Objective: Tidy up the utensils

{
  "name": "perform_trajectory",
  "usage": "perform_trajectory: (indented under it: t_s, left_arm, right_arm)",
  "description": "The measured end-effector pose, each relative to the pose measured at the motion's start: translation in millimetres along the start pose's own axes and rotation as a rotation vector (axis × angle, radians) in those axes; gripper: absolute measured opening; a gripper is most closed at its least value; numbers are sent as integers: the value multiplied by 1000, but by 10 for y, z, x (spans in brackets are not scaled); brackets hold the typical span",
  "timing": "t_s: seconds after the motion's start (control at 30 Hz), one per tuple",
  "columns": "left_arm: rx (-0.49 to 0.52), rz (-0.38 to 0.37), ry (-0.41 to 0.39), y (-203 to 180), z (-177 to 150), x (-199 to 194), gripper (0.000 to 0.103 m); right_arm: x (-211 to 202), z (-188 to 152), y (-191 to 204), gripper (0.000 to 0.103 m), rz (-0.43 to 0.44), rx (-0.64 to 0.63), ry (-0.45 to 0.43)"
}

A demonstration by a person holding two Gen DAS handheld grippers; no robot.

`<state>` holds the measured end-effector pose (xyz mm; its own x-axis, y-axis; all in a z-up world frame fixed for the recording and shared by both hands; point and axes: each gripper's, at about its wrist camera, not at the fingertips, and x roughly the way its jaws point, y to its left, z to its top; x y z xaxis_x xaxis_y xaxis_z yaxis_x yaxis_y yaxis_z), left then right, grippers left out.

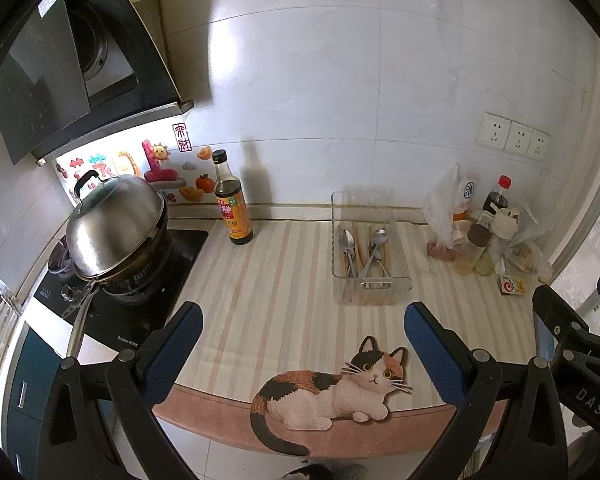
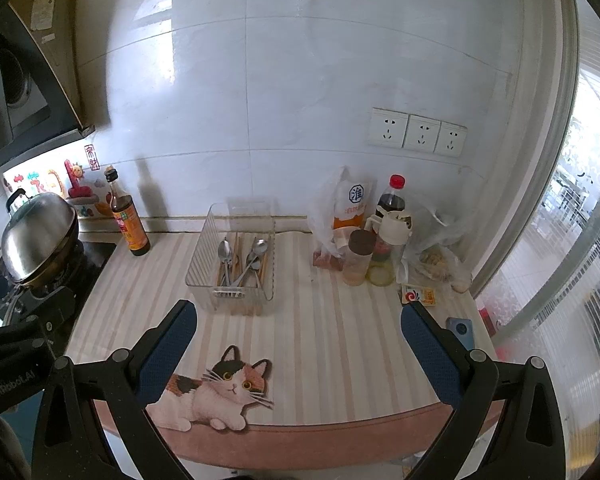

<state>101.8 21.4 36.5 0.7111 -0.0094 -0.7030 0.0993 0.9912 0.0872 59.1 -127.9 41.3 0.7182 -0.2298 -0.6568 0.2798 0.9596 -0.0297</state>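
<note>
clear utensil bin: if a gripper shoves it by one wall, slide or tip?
The clear utensil bin likely slides: it sits low and flat on the smooth striped mat. Thin walls may flex. The loose spoons would probably shift and rattle.

striped counter (image 1: 284, 280) bare before utensil bin (image 1: 370, 248), sauce bottle (image 1: 230, 204) left, jars (image 1: 478, 248) right

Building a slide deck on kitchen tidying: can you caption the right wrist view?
Open right gripper above striped counter, facing a clear bin of spoons and chopsticks.
</note>
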Motion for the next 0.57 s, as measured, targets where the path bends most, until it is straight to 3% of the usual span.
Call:
perform_trajectory:
  t_s: [0.57]
  left_arm:
    - [-13,2,2,-24,16,16,103]
  right_arm:
    - [25,28,-22,103,6,-9,2]
